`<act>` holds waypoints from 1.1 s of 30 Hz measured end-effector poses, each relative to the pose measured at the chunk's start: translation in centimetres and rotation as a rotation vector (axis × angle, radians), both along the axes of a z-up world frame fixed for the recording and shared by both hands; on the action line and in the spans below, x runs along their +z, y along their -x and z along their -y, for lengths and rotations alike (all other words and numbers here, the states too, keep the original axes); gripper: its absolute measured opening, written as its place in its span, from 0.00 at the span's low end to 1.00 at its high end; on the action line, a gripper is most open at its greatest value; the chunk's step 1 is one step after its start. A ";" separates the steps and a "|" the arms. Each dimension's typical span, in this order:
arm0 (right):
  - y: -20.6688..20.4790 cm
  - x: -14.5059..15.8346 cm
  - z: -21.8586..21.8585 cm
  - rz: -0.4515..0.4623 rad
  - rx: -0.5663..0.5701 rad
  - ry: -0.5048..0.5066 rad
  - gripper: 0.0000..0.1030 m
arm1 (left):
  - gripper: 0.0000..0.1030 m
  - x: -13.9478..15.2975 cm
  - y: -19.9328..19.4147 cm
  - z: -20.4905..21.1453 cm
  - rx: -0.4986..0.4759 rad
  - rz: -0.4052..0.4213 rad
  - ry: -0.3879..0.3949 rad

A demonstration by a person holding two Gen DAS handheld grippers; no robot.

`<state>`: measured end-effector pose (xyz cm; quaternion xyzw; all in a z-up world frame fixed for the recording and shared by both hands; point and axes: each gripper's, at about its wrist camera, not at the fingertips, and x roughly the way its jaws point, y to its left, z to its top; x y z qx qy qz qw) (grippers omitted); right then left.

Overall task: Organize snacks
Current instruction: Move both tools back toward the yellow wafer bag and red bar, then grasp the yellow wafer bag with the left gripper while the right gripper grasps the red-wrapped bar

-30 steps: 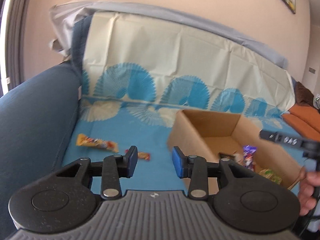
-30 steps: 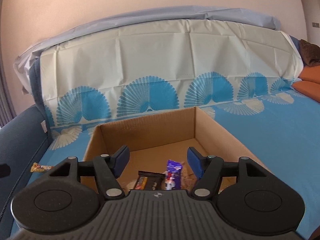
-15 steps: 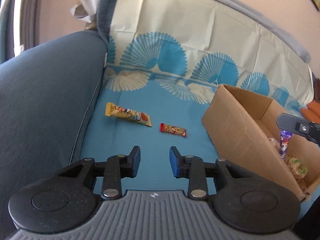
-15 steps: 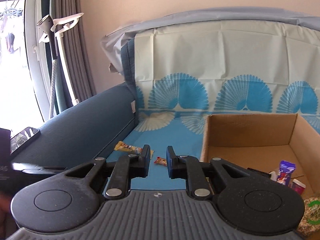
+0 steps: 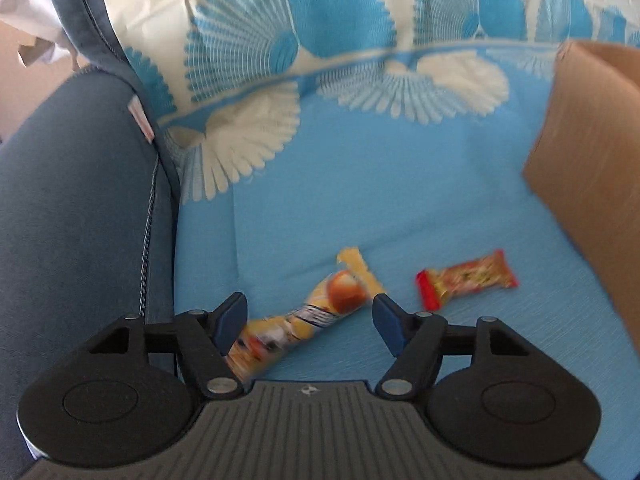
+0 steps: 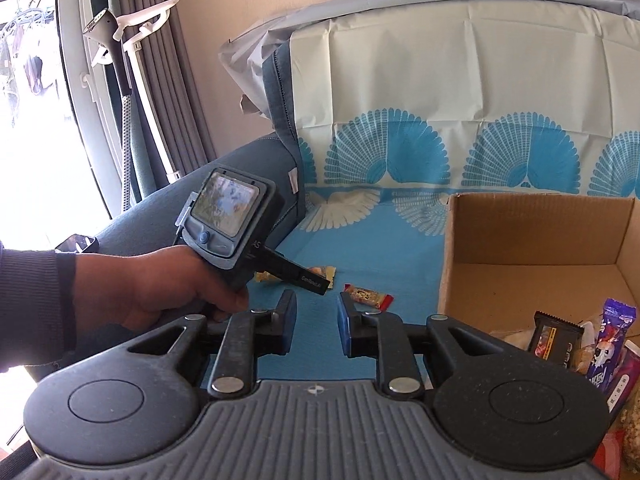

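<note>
A long yellow snack packet [image 5: 308, 316] lies on the blue sofa cover, and my open left gripper [image 5: 310, 320] hovers just over it with its jaws on either side. A small red and yellow snack bar [image 5: 466, 280] lies to its right; it also shows in the right wrist view [image 6: 368, 295]. The cardboard box [image 6: 532, 240] stands on the sofa to the right and holds several snacks [image 6: 576, 344]. My right gripper [image 6: 316, 326] is empty, its jaws a little apart, left of the box. The left hand-held gripper shows in the right wrist view [image 6: 236, 228].
The dark blue sofa armrest [image 5: 76, 220] runs along the left, close to the yellow packet. The patterned backrest cover [image 6: 460, 120] rises behind. A curtain and a white stand [image 6: 124, 60] are by the window at far left.
My left gripper has dropped toward the yellow packet and opened wider around it. My right gripper has swung left from over the box and its jaws have opened a little.
</note>
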<state>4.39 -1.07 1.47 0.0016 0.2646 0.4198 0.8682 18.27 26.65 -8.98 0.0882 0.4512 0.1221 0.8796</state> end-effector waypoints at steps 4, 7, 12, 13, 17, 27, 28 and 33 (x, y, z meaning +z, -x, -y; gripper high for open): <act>-0.3 -0.2 -0.3 -0.017 0.005 0.001 0.23 | 0.11 0.1 1.3 -1.1 0.031 -0.022 0.062; -0.2 -0.4 -0.7 -0.015 0.012 0.007 0.23 | 0.11 1.5 3.6 -0.9 0.065 0.006 0.115; 0.1 -0.5 -1.1 -0.010 0.013 0.024 0.24 | 0.11 2.9 9.9 -0.4 0.229 0.039 0.279; 0.2 -0.5 -1.1 -0.008 0.013 0.030 0.24 | 0.11 2.7 11.2 -0.2 0.248 0.040 0.308; 0.3 -0.6 -1.4 -0.012 0.010 0.047 0.31 | 0.21 2.0 15.5 0.9 0.288 0.057 0.364; 1.6 -1.2 -2.7 0.002 0.029 0.106 0.32 | 0.11 1.0 16.9 1.5 0.286 0.118 0.378; 1.4 -1.1 -3.0 -0.006 0.024 0.112 0.32 | 0.10 0.9 16.9 1.4 0.288 0.127 0.383; -1.8 -0.1 -6.5 -0.058 -0.047 0.196 0.34 | 0.10 1.1 17.5 0.5 0.338 0.197 0.417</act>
